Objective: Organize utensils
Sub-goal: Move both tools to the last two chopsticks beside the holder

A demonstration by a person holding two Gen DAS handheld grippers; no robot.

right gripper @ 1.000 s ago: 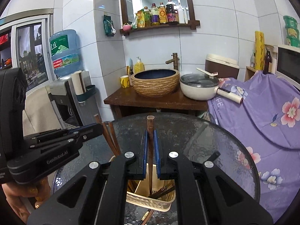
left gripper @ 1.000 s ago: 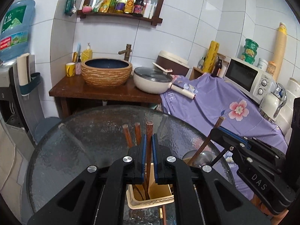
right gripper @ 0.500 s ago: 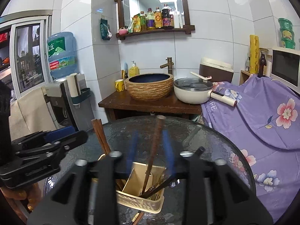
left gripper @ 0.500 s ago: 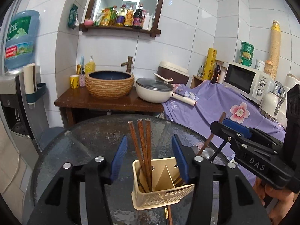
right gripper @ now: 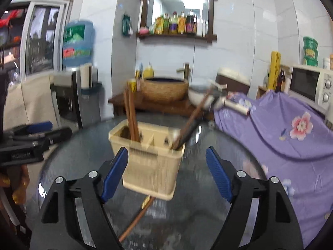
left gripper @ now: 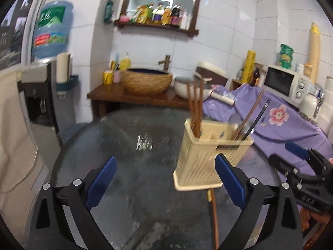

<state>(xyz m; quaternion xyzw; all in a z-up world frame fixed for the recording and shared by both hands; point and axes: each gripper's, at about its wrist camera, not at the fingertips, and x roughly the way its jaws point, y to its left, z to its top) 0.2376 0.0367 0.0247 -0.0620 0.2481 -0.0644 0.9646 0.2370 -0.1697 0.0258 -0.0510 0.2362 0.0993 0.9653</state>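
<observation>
On the round glass worktop (left gripper: 129,173), toward its far right edge in the left wrist view, stands the cream utensil holder (left gripper: 208,158). Its left compartment has upright brown chopsticks (left gripper: 194,108); its right compartment has a leaning chopstick and a dark utensil (left gripper: 257,116). One more loose chopstick (left gripper: 214,212) lies flat on the glass, its far end right at the holder's near base.

The left hand-held gripper (left gripper: 164,179) has just been opening and its jaws stand spread wide with nothing between them; the holder sits behind its right finger. The right hand-held gripper (right gripper: 166,170) has likewise just been opening and is spread empty, the holder framed beyond its blue pads.

The step in hand looks like fetching the loose chopstick. To do it well, come in low, close on the free near part of the stick, away from the holder, and lift it clear before tipping it upright.

Both grippers crowd the same spot, and the light holder could be nudged. The purple flowered cloth (right gripper: 291,129) hangs just beside the right edge.
</observation>
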